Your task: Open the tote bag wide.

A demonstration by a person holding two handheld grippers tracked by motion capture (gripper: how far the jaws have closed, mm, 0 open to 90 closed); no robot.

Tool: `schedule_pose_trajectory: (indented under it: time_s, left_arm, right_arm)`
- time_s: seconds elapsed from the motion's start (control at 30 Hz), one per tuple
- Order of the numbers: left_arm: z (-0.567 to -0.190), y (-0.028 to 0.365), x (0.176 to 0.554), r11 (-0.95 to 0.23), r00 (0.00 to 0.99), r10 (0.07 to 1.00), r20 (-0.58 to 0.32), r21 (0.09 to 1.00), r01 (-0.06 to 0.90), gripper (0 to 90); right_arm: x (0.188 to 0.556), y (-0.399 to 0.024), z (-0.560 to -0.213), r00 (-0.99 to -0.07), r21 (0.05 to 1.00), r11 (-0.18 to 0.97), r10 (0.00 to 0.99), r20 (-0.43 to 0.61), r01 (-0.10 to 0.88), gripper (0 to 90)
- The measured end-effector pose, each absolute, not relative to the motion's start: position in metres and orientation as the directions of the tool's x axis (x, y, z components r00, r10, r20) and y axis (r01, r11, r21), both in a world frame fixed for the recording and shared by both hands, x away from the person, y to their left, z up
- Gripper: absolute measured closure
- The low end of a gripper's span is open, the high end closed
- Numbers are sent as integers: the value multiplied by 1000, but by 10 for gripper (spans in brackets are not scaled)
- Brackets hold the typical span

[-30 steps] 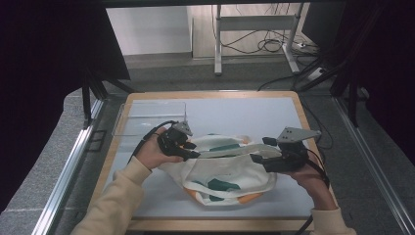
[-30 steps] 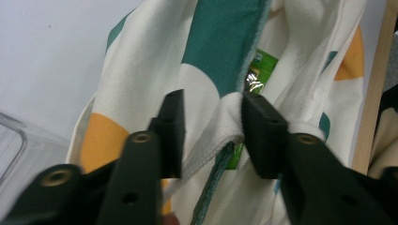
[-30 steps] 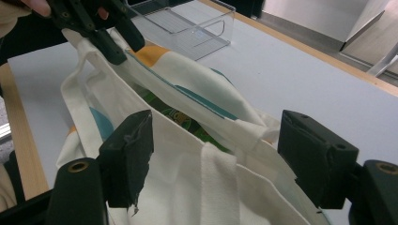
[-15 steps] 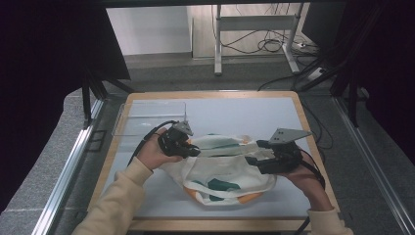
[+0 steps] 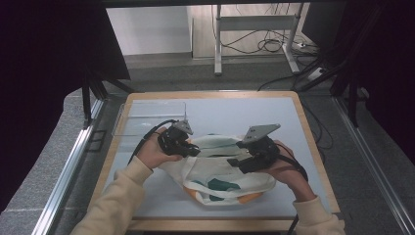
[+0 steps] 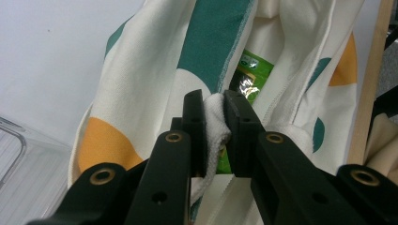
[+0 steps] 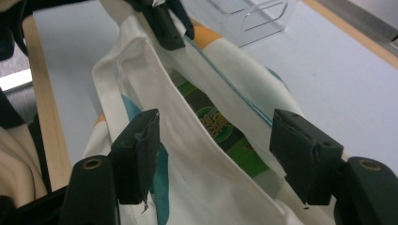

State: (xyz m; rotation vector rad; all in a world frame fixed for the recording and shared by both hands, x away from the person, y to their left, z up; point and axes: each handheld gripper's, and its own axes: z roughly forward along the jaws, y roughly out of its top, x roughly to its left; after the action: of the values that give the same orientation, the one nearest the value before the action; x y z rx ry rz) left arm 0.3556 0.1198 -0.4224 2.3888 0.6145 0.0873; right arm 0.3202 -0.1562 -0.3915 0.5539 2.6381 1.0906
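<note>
Cloth bag (image 5: 222, 171) held open on the surface (image 5: 235, 110), one green packet (image 7: 220, 129) inside.

Left gripper (image 6: 213, 101): fingers clamped on one fold of the bag's rim. Right gripper (image 7: 213, 154): fingers wide, closing, straddling the opposite rim without pressing it. Risk: a shallow bite lets the cloth slip, collapsing the mouth. Count: one bag, one packet, one clear tray (image 5: 147, 117), two grippers.

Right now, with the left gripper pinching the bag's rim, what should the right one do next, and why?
Probably close the right gripper on the bag's near rim. Its jaws, just closing, straddle that fabric without pressing it, while the left gripper clamps the far rim; a second grip could spread the mouth over the green packet.
</note>
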Motion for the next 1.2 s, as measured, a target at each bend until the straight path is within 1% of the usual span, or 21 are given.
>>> schedule_pose_trajectory:
  time_s: [0.2, 0.23, 0.3, 0.37, 0.4, 0.47, 0.63, 0.67, 0.7, 0.77, 0.8, 0.83, 0.87, 0.9, 0.93, 1.03, 1.2]
  left_arm:
    - [-423, 119, 356, -668, 886, 453, -97, 621, 410, 805]
    - [-423, 119, 356, -668, 886, 453, -97, 621, 410, 805]
    - [-423, 120, 356, -667, 885, 455, -98, 621, 411, 805]
    - [-423, 120, 356, -666, 885, 454, -98, 622, 411, 805]
    - [-423, 120, 356, -667, 885, 454, -98, 622, 411, 805]
    - [-424, 120, 356, -668, 886, 453, -98, 621, 410, 805]
    - [-424, 119, 356, -666, 885, 456, -97, 623, 411, 805]
    - [-424, 119, 356, -666, 885, 456, -97, 623, 411, 805]
    - [-423, 119, 357, -665, 882, 461, -95, 621, 415, 805]
    - [-424, 119, 357, -654, 878, 467, -103, 628, 422, 806]
    - [-424, 119, 358, -655, 878, 468, -103, 627, 422, 806]
    - [-424, 119, 358, -655, 878, 468, -103, 627, 422, 806]
    - [-424, 119, 358, -652, 876, 471, -104, 628, 425, 807]
    - [-424, 119, 358, -652, 876, 471, -104, 628, 425, 807]
    - [-424, 119, 358, -649, 875, 474, -103, 631, 426, 807]
    - [-423, 119, 359, -641, 871, 481, -100, 638, 427, 807]
    - [-422, 119, 361, -631, 866, 491, -98, 645, 431, 809]
  right_arm:
    - [325, -135, -399, -930, 650, 724, 361, -71, 231, 403]
    - [325, -135, -399, -930, 650, 724, 361, -71, 231, 403]
    - [329, -130, -404, -932, 622, 745, 355, -66, 240, 444]
    - [330, -130, -405, -933, 616, 749, 354, -61, 245, 456]
    - [331, -129, -406, -936, 605, 757, 348, -57, 245, 478]
    - [331, -129, -407, -937, 600, 761, 346, -54, 246, 487]
    - [333, -127, -410, -940, 580, 775, 339, -43, 253, 592]
    - [333, -127, -410, -940, 580, 775, 339, -43, 253, 592]
    - [334, -127, -413, -944, 573, 780, 329, -30, 254, 645]
    - [333, -127, -416, -947, 570, 782, 322, -21, 253, 706]
    - [332, -127, -417, -947, 568, 783, 321, -17, 255, 731]
    - [332, -127, -417, -947, 568, 783, 321, -17, 255, 731]
    - [331, -127, -420, -947, 565, 784, 320, -14, 257, 782]
    - [331, -127, -420, -947, 565, 784, 320, -14, 257, 782]
    - [329, -128, -422, -948, 566, 784, 317, -8, 257, 821]
    - [327, -128, -424, -948, 568, 781, 317, -2, 260, 852]
    - [321, -133, -426, -946, 583, 766, 323, 17, 272, 860]
